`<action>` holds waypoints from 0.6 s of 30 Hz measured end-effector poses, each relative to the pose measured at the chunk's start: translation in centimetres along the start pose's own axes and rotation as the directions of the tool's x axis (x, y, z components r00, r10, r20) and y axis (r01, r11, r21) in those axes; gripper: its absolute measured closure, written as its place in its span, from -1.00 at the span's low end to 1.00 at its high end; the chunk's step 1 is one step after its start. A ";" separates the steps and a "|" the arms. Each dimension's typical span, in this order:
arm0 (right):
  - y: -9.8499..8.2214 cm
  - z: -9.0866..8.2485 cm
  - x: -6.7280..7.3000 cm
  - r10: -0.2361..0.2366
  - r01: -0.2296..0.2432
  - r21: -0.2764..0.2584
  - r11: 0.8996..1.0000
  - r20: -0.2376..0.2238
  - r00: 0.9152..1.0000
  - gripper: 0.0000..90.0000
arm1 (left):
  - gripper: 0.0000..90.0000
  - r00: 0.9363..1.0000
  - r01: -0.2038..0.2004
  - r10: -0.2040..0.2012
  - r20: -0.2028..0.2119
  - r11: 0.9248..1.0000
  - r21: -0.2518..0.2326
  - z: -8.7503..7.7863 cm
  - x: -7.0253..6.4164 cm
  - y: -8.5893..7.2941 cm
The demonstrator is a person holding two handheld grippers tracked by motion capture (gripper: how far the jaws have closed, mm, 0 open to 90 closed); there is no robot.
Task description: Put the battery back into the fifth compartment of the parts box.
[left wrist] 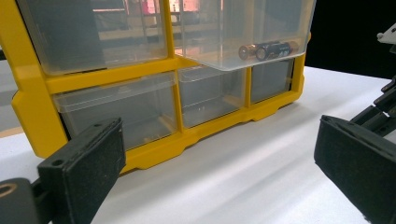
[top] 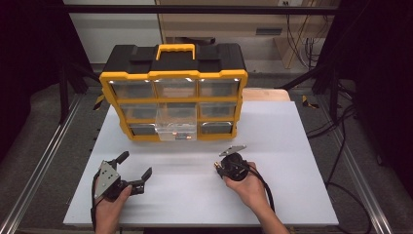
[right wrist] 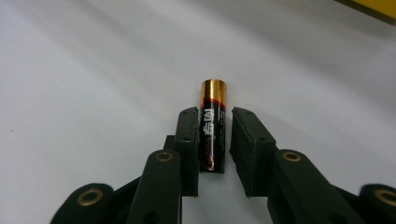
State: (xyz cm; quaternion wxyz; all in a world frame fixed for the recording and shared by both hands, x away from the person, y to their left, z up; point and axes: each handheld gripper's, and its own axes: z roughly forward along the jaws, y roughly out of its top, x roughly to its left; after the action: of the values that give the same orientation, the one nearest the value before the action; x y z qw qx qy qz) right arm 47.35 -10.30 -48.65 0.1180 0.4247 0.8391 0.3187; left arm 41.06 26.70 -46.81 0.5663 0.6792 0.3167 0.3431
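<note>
An AA battery (right wrist: pixel 213 133), black with a gold end, lies flat on the white table. My right gripper (right wrist: pixel 213 140) has its jaws on either side of it. The left pad (right wrist: pixel 189 140) is against the battery, and a thin gap shows at the right pad (right wrist: pixel 243 144). In the high view the right gripper (top: pixel 220 168) points down at the table's middle right. My left gripper (top: pixel 134 166) rests wide open at the front left with nothing between its pads (left wrist: pixel 86 168).
A yellow and black drawer organizer (top: pixel 173 75) stands at the back of the white table (top: pixel 272 195). Its clear middle drawer (top: pixel 177 127) is pulled out and holds batteries (left wrist: pixel 268 49). The other drawers are pushed in.
</note>
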 end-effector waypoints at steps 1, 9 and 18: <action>0.0 0.0 0.0 -0.002 0.002 -0.001 1.000 0.002 1.000 0.65 | -0.96 1.000 0.001 -0.001 0.000 1.000 0.001 0.0 0.0 0.0; -0.1 0.0 0.0 -0.017 0.017 -0.008 1.000 0.011 1.000 0.71 | -0.96 1.000 0.001 -0.001 0.000 1.000 0.000 0.0 0.0 0.0; 1.0 -2.7 -0.3 -0.018 0.023 -0.140 0.990 0.036 0.999 0.71 | -0.96 1.000 0.000 0.000 0.000 1.000 0.002 0.0 -0.1 0.0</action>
State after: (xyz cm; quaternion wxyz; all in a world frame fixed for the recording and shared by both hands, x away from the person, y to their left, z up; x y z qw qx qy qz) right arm 46.92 -11.27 -45.95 0.1656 0.4122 0.8168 0.3682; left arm 41.05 26.64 -46.82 0.5658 0.6796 0.3171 0.3427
